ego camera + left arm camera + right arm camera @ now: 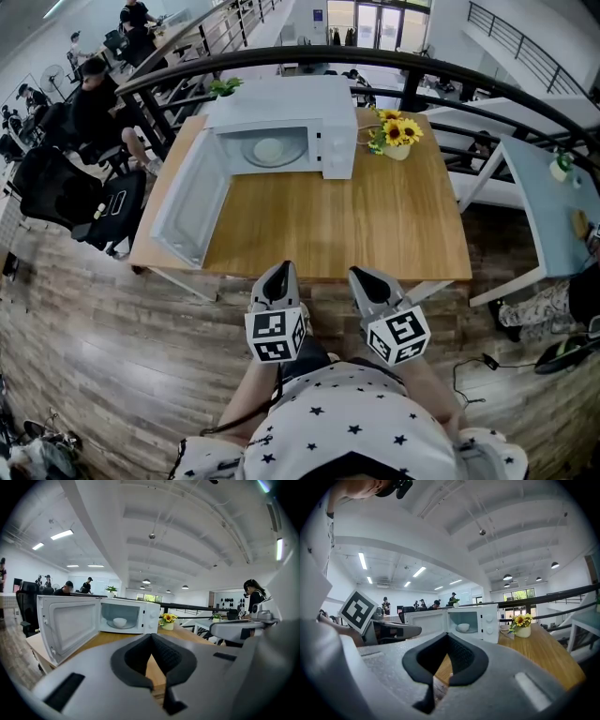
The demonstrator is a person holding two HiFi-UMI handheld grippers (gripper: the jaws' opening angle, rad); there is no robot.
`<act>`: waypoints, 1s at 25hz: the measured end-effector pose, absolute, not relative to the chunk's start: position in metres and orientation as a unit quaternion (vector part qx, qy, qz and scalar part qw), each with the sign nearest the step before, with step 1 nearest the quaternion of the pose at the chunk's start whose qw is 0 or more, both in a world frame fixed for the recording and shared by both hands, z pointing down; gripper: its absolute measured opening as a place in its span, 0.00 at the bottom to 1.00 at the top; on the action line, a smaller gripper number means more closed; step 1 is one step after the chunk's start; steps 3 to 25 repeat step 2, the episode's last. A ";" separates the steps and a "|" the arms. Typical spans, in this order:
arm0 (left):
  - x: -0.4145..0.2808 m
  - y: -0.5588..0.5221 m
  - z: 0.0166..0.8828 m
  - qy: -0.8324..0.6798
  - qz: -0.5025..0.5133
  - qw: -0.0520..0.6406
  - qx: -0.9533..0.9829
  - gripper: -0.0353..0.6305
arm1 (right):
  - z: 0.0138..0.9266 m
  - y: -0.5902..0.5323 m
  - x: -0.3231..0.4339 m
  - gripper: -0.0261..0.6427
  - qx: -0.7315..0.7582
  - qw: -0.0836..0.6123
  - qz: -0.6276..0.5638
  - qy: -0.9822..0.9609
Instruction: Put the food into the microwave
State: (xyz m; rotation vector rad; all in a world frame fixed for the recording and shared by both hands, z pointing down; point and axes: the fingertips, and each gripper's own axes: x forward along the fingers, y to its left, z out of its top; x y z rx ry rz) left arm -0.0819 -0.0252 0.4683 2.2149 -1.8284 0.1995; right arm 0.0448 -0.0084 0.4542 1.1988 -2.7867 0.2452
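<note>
A white microwave (323, 117) stands at the table's far side with its door (192, 211) swung fully open to the left. Inside it, a white bowl (269, 149) rests on the glass turntable; the bowl (120, 622) also shows in the left gripper view, and the bowl (463, 627) in the right gripper view. My left gripper (278, 272) and right gripper (367, 277) hover side by side just off the table's near edge, pointing at the microwave. The left gripper (151, 637) is shut and empty. The right gripper (449, 637) also looks shut with nothing in it.
A vase of sunflowers (396, 136) sits right of the microwave on the wooden table (375, 225). A white table (553, 206) stands to the right, a black chair (56, 187) to the left. A dark railing (450, 70) curves behind, and people sit at desks far left.
</note>
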 end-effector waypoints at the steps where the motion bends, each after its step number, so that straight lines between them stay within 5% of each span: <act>1: -0.082 -0.026 0.468 -0.629 0.068 0.130 0.763 0.06 | 0.454 -0.008 0.044 0.05 0.393 0.049 0.080 -0.915; 25: -0.083 -0.026 0.467 -0.629 0.068 0.130 0.764 0.06 | 0.454 -0.009 0.043 0.05 0.393 0.050 0.080 -0.915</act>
